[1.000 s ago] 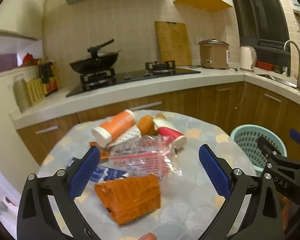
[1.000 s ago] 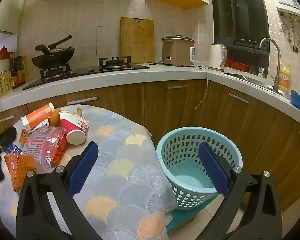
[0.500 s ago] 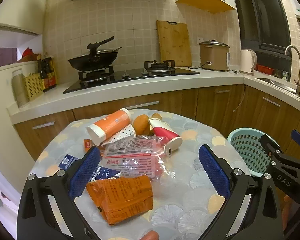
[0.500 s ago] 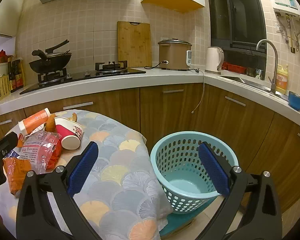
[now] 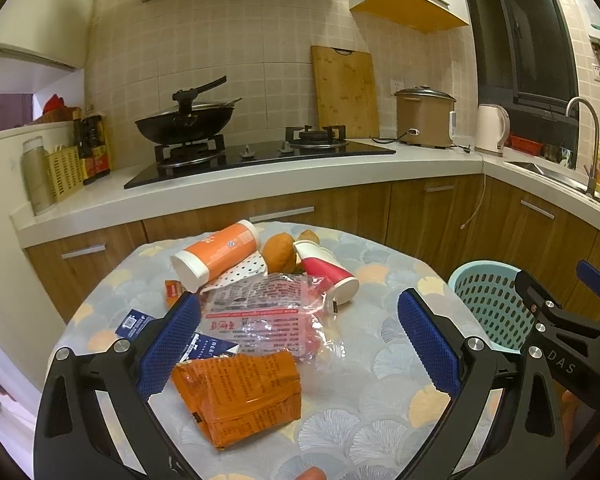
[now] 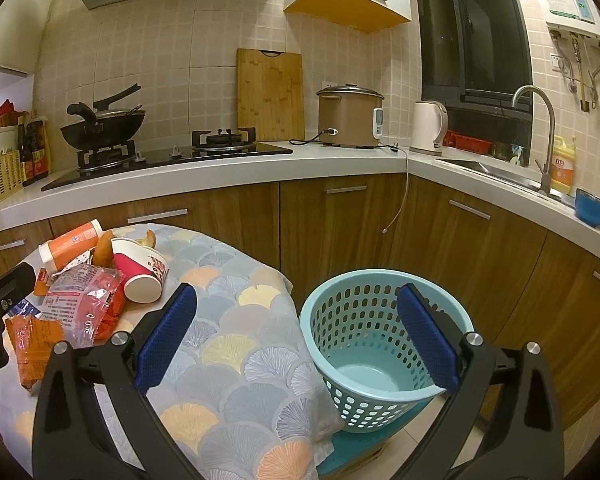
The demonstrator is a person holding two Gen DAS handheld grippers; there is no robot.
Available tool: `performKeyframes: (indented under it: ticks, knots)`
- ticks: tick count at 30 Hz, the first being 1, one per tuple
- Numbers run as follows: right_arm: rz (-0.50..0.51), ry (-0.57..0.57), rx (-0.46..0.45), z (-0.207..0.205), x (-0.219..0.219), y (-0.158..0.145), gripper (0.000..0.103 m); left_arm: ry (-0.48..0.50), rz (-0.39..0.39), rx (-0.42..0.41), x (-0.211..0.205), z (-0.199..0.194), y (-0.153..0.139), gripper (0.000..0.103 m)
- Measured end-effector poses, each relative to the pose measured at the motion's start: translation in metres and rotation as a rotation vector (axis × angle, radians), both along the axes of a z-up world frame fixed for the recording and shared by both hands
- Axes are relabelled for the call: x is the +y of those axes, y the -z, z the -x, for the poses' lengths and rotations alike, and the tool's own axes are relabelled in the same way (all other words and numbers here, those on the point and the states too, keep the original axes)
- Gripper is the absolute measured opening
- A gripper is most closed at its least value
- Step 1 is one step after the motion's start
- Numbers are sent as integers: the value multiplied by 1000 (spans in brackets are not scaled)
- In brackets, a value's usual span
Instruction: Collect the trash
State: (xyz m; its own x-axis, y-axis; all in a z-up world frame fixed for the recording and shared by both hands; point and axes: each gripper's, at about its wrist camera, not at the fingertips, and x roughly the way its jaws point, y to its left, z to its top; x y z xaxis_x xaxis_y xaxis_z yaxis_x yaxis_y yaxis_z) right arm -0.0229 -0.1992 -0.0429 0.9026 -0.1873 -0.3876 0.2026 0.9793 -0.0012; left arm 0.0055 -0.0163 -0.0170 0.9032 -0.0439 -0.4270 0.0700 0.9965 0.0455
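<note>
Left gripper: your left gripper [image 5: 300, 344] hangs over the near part of the table with its blue pads spread wide and nothing between them
Right gripper: your right gripper [image 6: 296, 340] is spread just as wide and empty, held off the table's right edge, looking at the basket
Orange packet: the crumpled orange packet [image 5: 240, 392] lies on the table cloth [image 5: 380, 380] right below and between your left pads, nearest of all the trash
Clear wrapper: the clear wrapper with red print [image 5: 268, 320] lies just behind the orange packet, touching it
Red paper cup: the red paper cup [image 5: 328, 276] lies on its side at the wrapper's far right corner, mouth toward you
Orange tube: the orange tube with white ends [image 5: 216, 254] lies on its side at the far left of the pile
Basket: the empty light-blue basket [image 6: 380, 344] stands on the floor beside the table, framed between your right pads
</note>
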Motion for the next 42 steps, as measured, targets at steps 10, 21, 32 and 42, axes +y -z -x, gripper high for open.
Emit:
performKeyframes:
  ticks: [10, 21, 32, 42]
  knots:
    - [1, -13, 3, -4, 2, 0, 95, -1, 31, 2, 6, -2, 0, 95]
    - [2, -32, 7, -8, 6, 0, 92, -22, 23, -17, 9, 2, -1, 96]
    - [-3, -31, 7, -10, 8, 0, 90, -63, 33, -37, 22, 6, -8, 96]
    - [-15, -93, 9, -13, 26, -2, 76, -179, 73, -39, 77, 9, -21, 96]
